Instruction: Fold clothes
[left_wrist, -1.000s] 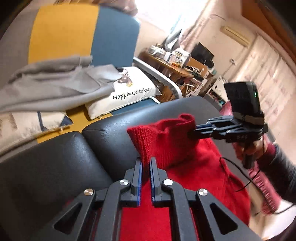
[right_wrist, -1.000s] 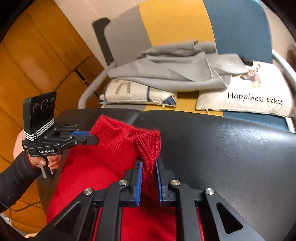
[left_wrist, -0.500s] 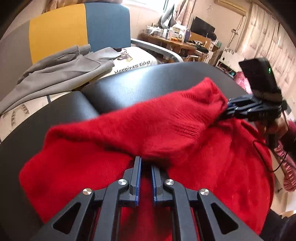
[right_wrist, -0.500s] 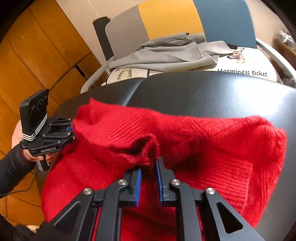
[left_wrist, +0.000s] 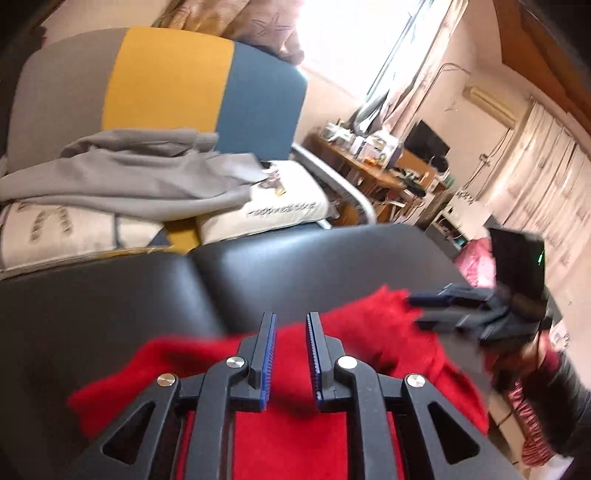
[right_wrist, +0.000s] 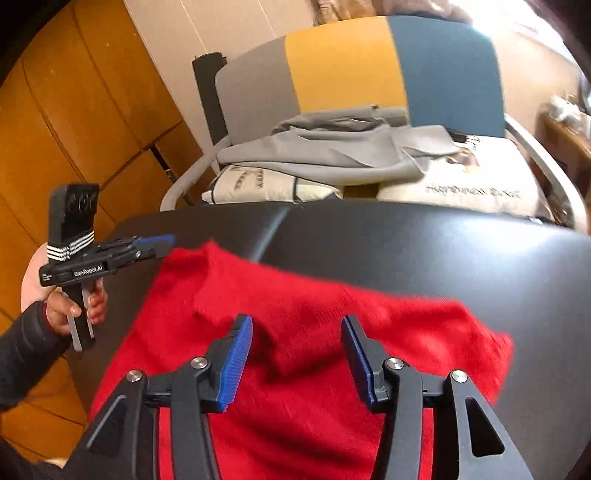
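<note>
A red knitted sweater (right_wrist: 303, 317) lies folded on the black padded table (right_wrist: 424, 243); it also shows in the left wrist view (left_wrist: 369, 332). My right gripper (right_wrist: 297, 326) is open wide just above the sweater's folded edge and holds nothing. My left gripper (left_wrist: 290, 325) is open a little above the sweater's near edge, also empty. Each gripper shows in the other's view: the left one (right_wrist: 162, 242) at the sweater's left corner, the right one (left_wrist: 424, 306) at its right end, blurred.
Behind the table stands a grey, yellow and blue chair (right_wrist: 351, 66) holding a grey garment (right_wrist: 332, 151) over white cushions (right_wrist: 472, 188). Wooden panels (right_wrist: 74, 110) are on the left. A cluttered desk (left_wrist: 373, 162) is at the far right.
Both grippers were shut on the sweater and carried its edge forward over the body. Now both have opened, let go and pulled back a little; the sweater lies folded.
</note>
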